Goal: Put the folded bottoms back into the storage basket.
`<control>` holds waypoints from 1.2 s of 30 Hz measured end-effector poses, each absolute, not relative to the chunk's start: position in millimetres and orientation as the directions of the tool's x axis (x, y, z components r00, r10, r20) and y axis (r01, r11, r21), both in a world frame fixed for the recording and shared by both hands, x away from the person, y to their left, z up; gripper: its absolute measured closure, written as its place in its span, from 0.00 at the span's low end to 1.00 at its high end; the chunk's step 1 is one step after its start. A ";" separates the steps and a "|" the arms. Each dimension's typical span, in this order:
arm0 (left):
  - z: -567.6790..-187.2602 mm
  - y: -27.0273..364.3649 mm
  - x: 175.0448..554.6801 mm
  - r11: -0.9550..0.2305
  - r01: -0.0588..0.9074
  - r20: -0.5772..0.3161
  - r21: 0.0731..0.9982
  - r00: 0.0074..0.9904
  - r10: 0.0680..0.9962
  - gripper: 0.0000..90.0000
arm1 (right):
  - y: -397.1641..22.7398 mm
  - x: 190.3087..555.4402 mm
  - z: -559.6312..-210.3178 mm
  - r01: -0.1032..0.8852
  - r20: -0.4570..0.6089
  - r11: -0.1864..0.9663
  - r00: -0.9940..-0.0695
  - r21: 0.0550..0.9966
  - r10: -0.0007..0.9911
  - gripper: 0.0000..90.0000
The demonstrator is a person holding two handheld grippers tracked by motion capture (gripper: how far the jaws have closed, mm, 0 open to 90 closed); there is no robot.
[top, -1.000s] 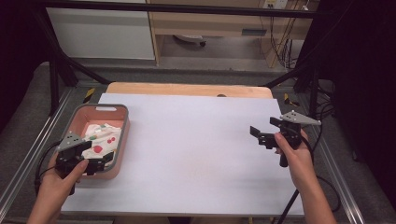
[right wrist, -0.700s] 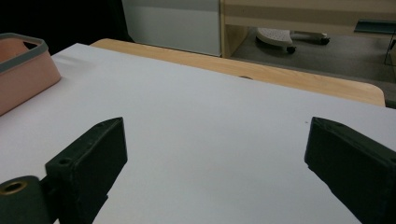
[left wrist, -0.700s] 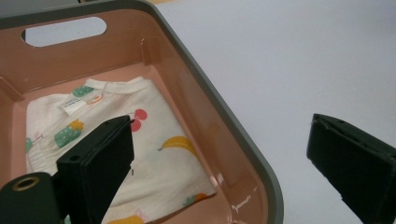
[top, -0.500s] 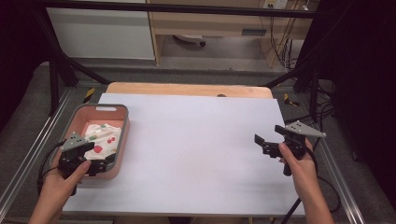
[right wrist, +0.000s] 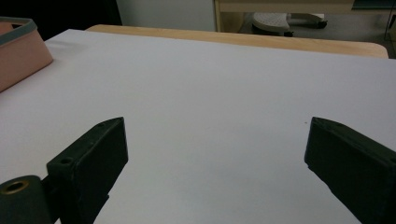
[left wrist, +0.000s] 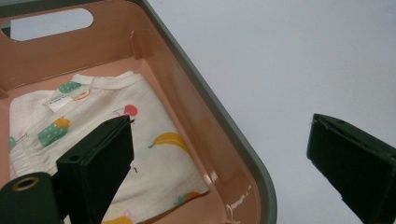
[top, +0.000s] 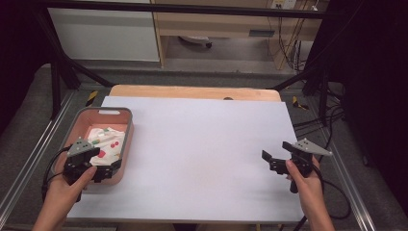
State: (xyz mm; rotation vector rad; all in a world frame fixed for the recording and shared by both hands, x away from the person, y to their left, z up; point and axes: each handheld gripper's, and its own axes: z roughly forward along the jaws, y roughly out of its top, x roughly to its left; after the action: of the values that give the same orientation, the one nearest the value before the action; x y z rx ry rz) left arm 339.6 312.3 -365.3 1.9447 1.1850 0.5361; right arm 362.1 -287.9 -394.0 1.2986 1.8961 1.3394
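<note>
A pink bin with a grey rim (top: 109, 112) stands at the table's left edge. Inside it lies a folded white garment (top: 108, 142) printed with fruit. My left gripper (top: 103, 161) hovers open over the bin's near right corner. In the left gripper view, one jaw is over the garment (left wrist: 93, 116) and the other is outside the bin's rim (left wrist: 224, 121). My right gripper (top: 275, 150) is held open above the white table top near its right edge. Nothing sits between its jaws in the right gripper view (right wrist: 215, 154).
The white table top (top: 202, 144) has a wooden strip (top: 192, 91) along its far edge. Metal rails run down both sides. Cabinets and cables stand beyond the table. The bin's corner (right wrist: 18, 51) shows far left in the right gripper view.
My right gripper has drawn back toward the near right of the table. The left gripper has shifted only slightly by the bin.
</note>
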 end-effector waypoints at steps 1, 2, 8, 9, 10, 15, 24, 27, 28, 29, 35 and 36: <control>-365.4 312.2 339.6 -0.261 0.549 -0.041 0.794 0.477 0.878 0.08 | -287.9 362.1 -394.0 0.423 0.134 0.072 -0.437 0.903 0.890 0.07; -365.5 311.8 339.6 -0.263 0.549 -0.040 0.793 0.479 0.877 0.08 | -286.8 360.4 -398.9 0.428 0.139 0.069 -0.435 0.901 0.889 0.06; -365.7 311.7 339.6 -0.264 0.548 -0.039 0.793 0.479 0.877 0.08 | -283.4 356.0 -412.1 0.445 0.156 0.063 -0.439 0.893 0.885 0.07; -365.7 311.7 339.6 -0.264 0.548 -0.039 0.793 0.479 0.877 0.08 | -283.4 356.0 -412.1 0.445 0.156 0.063 -0.439 0.893 0.885 0.07; -365.8 311.7 339.7 -0.264 0.549 -0.040 0.793 0.479 0.877 0.08 | -281.9 354.7 -416.0 0.451 0.163 0.061 -0.440 0.890 0.883 0.07; -366.4 311.0 339.8 -0.265 0.549 -0.039 0.793 0.480 0.877 0.08 | -278.3 352.6 -422.5 0.458 0.167 0.067 -0.450 0.887 0.877 0.07; -367.1 309.6 339.9 -0.270 0.548 -0.039 0.791 0.486 0.873 0.08 | -264.4 348.8 -435.3 0.468 0.172 0.081 -0.473 0.880 0.864 0.07; -367.2 309.2 339.9 -0.269 0.548 -0.041 0.792 0.487 0.872 0.07 | -259.3 348.2 -438.8 0.474 0.173 0.089 -0.482 0.876 0.859 0.07; -367.0 309.4 340.0 -0.256 0.547 -0.053 0.797 0.485 0.873 0.06 | -257.6 348.1 -439.6 0.476 0.172 0.093 -0.485 0.875 0.857 0.07; -367.0 309.1 340.0 -0.256 0.547 -0.054 0.797 0.486 0.872 0.06 | -255.9 348.1 -440.2 0.477 0.170 0.101 -0.491 0.873 0.855 0.07; -368.2 307.2 340.2 -0.264 0.547 -0.052 0.794 0.494 0.868 0.06 | -246.6 347.7 -442.9 0.475 0.160 0.121 -0.509 0.872 0.846 0.06; -368.5 306.6 340.3 -0.266 0.546 -0.050 0.795 0.496 0.867 0.06 | -243.2 347.7 -444.3 0.473 0.157 0.129 -0.518 0.871 0.841 0.06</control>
State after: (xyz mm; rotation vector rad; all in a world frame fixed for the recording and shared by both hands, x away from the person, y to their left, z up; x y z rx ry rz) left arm 340.3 306.6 -368.5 1.9507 1.1637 0.5150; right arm 347.7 -243.2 -444.3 1.2701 2.0405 1.3501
